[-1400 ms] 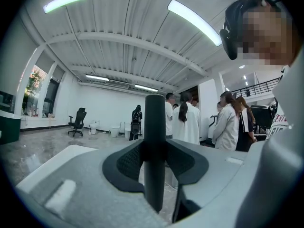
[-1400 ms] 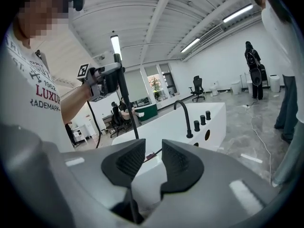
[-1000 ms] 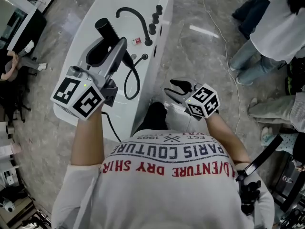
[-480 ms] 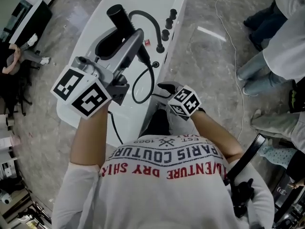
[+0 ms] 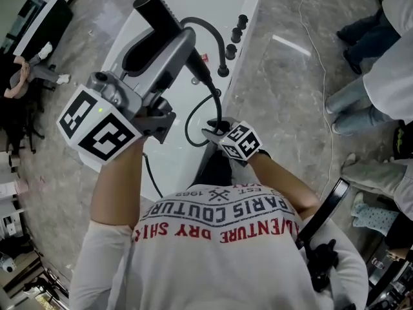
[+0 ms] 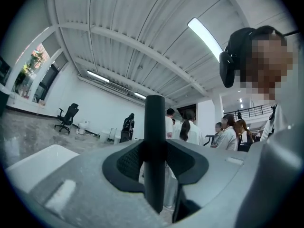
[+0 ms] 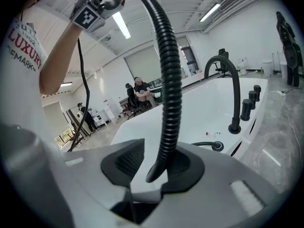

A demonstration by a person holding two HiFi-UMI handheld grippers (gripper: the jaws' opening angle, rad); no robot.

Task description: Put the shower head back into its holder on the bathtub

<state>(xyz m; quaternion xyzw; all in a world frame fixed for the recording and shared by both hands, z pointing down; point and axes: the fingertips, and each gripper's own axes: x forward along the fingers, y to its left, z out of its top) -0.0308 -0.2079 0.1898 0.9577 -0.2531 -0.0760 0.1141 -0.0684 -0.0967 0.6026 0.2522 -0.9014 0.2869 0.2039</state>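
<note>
The black shower head [image 5: 155,13] is a straight wand, and my left gripper [image 5: 174,45] is shut on it above the white bathtub [image 5: 164,150]. In the left gripper view the wand [image 6: 154,146] stands upright between the pads. Its ribbed black hose [image 5: 193,118] loops down from the wand to my right gripper [image 5: 211,132] at the tub's near edge. There the hose [image 7: 167,127] passes between the jaws and lies against one pad, with a gap at the other. These jaws have just been closing. A round black fitting [image 7: 216,146] sits on the tub rim.
A curved black spout [image 5: 216,37] and black knobs [image 5: 236,31] stand on the tub's right rim, with a small red item [image 5: 204,57] beside them. People's legs [image 5: 358,102] are on the floor at right. A cable [image 5: 308,37] crosses the marble floor.
The left gripper has carried the shower head up and further over the tub. The right gripper has come left and down from beside the tub, and its jaws now stand round the hose.
</note>
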